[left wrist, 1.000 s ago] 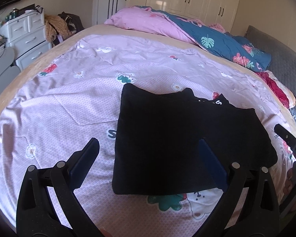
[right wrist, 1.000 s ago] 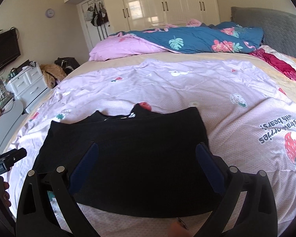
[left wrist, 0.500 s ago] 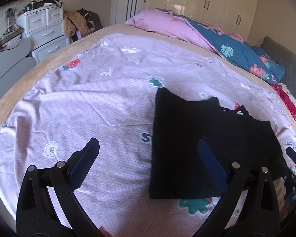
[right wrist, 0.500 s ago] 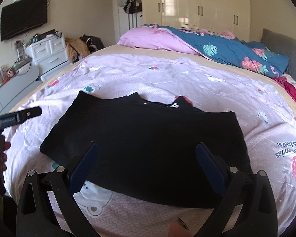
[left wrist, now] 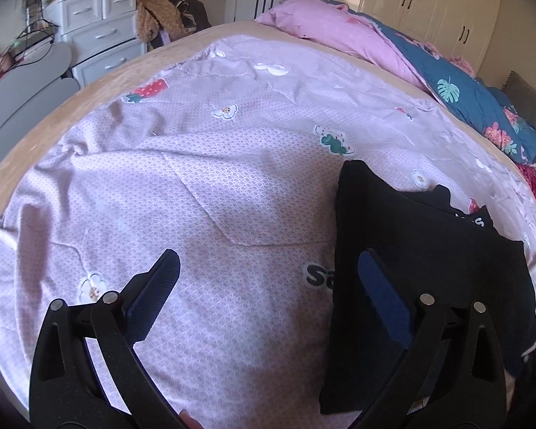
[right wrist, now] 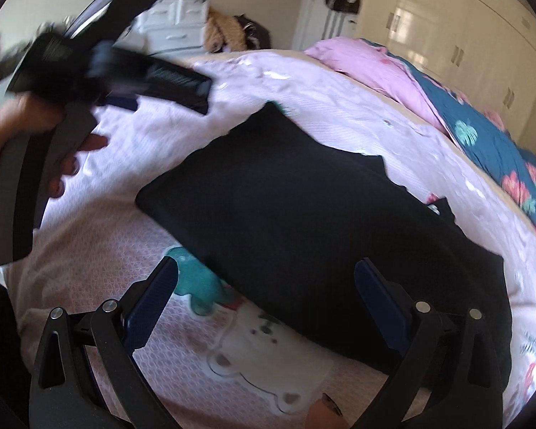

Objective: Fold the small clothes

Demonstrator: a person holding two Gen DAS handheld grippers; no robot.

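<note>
Right wrist view: my fingers (right wrist: 266, 286) gaped empty over the folded black garment (right wrist: 303, 207); careless snagging could unfold it.

Your left tongs (left wrist: 268, 286) are spread wide and grip nothing, your left hand (right wrist: 25, 132) wrapped round their handle at the far left. Your right tongs (right wrist: 266, 295) are spread wide too, and empty.

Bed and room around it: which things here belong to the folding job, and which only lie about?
Job: black garment, left gripper, right gripper.

Lying about: pink quilt, blue floral quilt, white drawers, wardrobe.
</note>
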